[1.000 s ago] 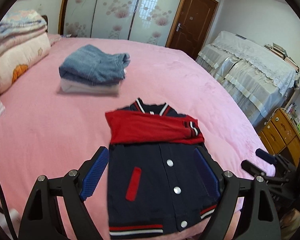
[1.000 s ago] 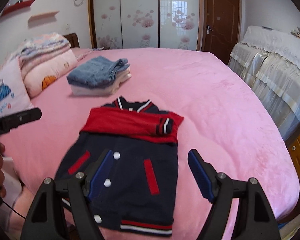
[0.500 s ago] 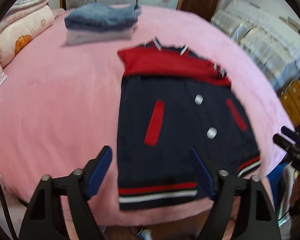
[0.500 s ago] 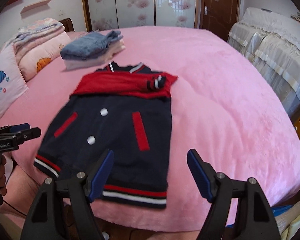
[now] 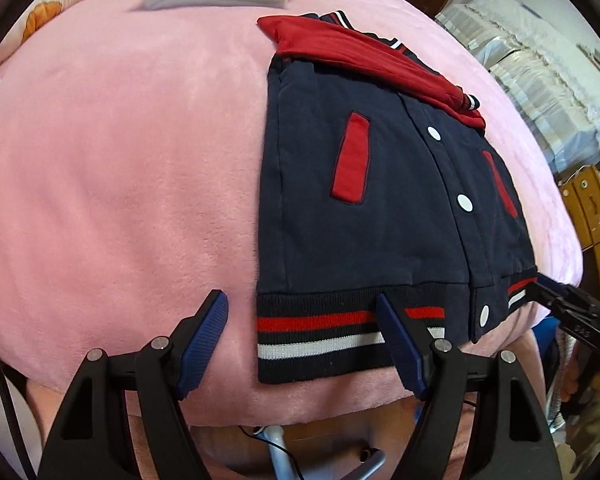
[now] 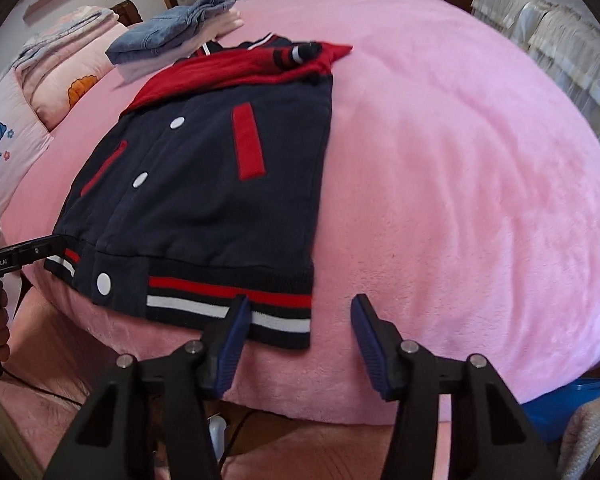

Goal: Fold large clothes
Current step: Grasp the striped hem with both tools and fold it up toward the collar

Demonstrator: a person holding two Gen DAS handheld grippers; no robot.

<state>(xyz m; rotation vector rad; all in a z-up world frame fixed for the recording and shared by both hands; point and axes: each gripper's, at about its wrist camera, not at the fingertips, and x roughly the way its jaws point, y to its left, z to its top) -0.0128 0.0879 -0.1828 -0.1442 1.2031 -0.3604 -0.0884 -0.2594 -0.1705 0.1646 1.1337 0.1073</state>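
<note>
Jacket (image 5: 380, 184) lies flat, front up, at the near edge of the bed (image 5: 120, 160), with its striped hem (image 5: 320, 328) closest and its red sleeves (image 5: 364, 56) folded across the chest. The left hand-held gripper (image 5: 304, 344) straddles the hem's left corner; its jaws stand fairly wide and have narrowed a little in the past second, and the pads are not yet pressing cloth. The right hand-held gripper (image 6: 296, 340) straddles the hem's right corner; its jaws have just been closing to a medium gap, with the corner between them but not clamped. Risks: a pad closing on the top layer only would let the back panel drag and bunch; a pinch that includes the bed cover would lift it too; uneven lifting of the two corners would skew the fold and slide the sleeves off. Beyond the collar sits a stack of folded clothes (image 6: 172, 36).
</note>
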